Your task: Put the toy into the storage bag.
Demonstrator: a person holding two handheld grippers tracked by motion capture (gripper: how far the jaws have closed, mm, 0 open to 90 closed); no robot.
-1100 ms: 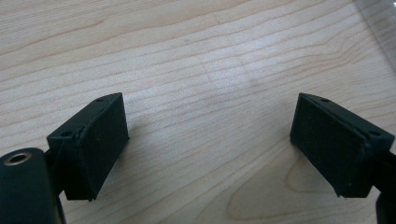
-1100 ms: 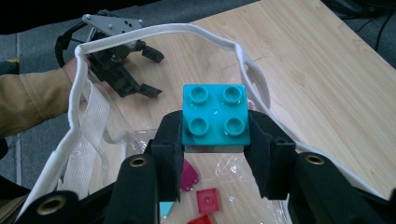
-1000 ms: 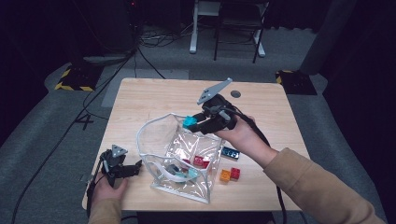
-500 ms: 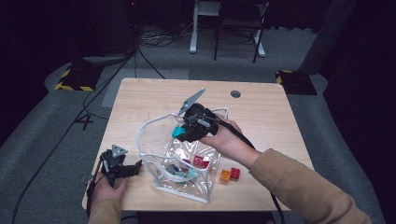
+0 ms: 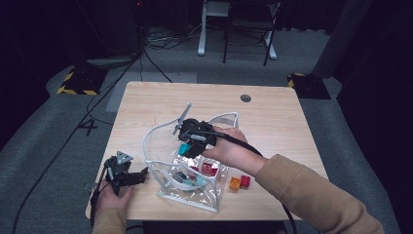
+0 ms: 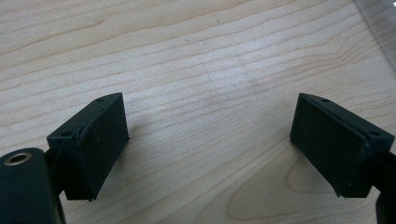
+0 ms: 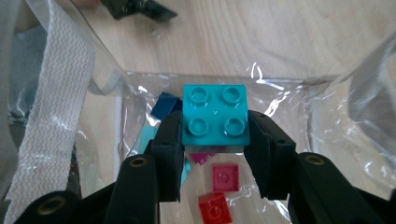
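My right gripper (image 5: 187, 146) (image 7: 215, 128) is shut on a teal four-stud brick (image 7: 215, 116) (image 5: 184, 148) and holds it over the open mouth of a clear plastic bag (image 5: 192, 187) (image 7: 289, 100). Inside the bag lie a dark blue brick (image 7: 164, 103), a pink brick (image 7: 225, 177) and a red brick (image 7: 214, 208). My left gripper (image 5: 139, 175) (image 6: 210, 149) rests on the table at the bag's left side, open, with bare wood between its pads (image 6: 100, 140).
An orange brick (image 5: 234, 183) and a red brick (image 5: 245, 181) lie on the wooden table (image 5: 272, 117) right of the bag. The bag's white woven handle (image 7: 46, 107) (image 5: 151, 141) arches up on its left. A round hole (image 5: 246, 98) sits near the table's far edge.
The right gripper has carried the teal brick leftward and down, from over the table's middle to above the bag's opening. The left gripper has stayed put.
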